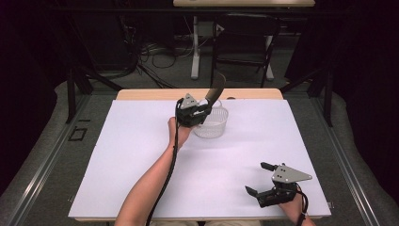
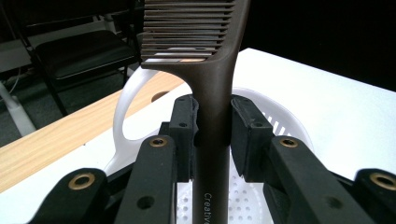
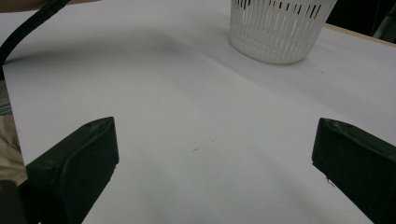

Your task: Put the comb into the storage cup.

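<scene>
Inspector: Nearest the high camera, the right gripper (image 1: 260,178) sits low over the near right part of the worktop (image 1: 141,155), held by the person's right hand (image 1: 294,207). Its jaws stand wide apart with nothing between them; the right gripper view confirms bare white surface between the two black jaws.

Clerk: And the left gripper (image 1: 205,104)?

Inspector: It is at the far middle of the worktop, over the near left rim of the white slotted basket (image 1: 211,123). Its jaws are closed on the handle of a dark brown comb (image 1: 214,92). In the left gripper view both pads press the handle (image 2: 212,140) from either side, and the comb's toothed head (image 2: 187,32) rises above them.

Clerk: Position of the comb against the basket?

Inspector: The comb stands tilted, head up and pointing away from the person, above the basket. The basket's perforated floor (image 2: 245,200) shows below the handle. Whether the handle's lower end touches the basket cannot be told.

Clerk: Anything else noted?

Inspector: A black chair (image 1: 244,42) and floor cables (image 1: 155,59) lie beyond the worktop.
</scene>
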`<state>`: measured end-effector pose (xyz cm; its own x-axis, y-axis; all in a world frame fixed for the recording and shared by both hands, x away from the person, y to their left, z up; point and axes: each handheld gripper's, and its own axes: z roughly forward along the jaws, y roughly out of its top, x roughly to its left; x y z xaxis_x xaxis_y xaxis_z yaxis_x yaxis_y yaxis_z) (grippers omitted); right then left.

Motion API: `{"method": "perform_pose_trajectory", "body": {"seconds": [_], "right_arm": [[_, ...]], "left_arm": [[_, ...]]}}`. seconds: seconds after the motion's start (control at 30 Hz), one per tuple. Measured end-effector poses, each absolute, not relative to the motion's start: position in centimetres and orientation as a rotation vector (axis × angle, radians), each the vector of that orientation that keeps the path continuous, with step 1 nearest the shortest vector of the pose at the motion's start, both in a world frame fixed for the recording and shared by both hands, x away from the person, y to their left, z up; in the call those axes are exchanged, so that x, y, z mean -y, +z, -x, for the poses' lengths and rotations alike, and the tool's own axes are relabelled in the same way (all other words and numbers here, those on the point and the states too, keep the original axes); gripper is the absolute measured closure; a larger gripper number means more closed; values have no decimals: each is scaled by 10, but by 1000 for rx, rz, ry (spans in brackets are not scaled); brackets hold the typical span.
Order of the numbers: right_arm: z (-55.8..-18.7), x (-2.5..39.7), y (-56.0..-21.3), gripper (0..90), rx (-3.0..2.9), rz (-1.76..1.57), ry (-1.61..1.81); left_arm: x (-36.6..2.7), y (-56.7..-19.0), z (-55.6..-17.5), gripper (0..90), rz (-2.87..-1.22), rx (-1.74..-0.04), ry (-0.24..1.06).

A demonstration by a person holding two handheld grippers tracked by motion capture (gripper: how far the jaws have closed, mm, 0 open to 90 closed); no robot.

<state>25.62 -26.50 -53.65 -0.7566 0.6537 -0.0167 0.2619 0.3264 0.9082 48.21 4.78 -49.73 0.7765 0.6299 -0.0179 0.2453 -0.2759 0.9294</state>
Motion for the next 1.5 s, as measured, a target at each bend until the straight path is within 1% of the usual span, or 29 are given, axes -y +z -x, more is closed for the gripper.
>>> {"method": "perform_pose_trajectory", "body": {"seconds": [0.73,1.07,1.1,1.17,1.23,1.3,1.5], "right_arm": [[-256,265,-537,2,-2218,-809,1404],[-257,265,-537,2,-2219,-810,1404],[-257,265,-537,2,-2220,-810,1404],[-256,265,-537,2,-2220,-809,1403],[-256,265,-537,2,-2220,-808,1403],[-256,265,-537,2,-2220,-808,1404],[-256,265,-537,2,-2220,-810,1404]], "left_arm": [[-48,-502,-484,715,-1919,-664,396],[-45,-505,-484,705,-1973,-637,386],[-45,-505,-484,681,-1975,-637,379],[-46,-505,-484,663,-1969,-634,371],[-46,-505,-484,593,-1970,-635,367],[-47,-504,-483,558,-1959,-632,357],[-51,-499,-481,411,-1945,-644,364]]}}
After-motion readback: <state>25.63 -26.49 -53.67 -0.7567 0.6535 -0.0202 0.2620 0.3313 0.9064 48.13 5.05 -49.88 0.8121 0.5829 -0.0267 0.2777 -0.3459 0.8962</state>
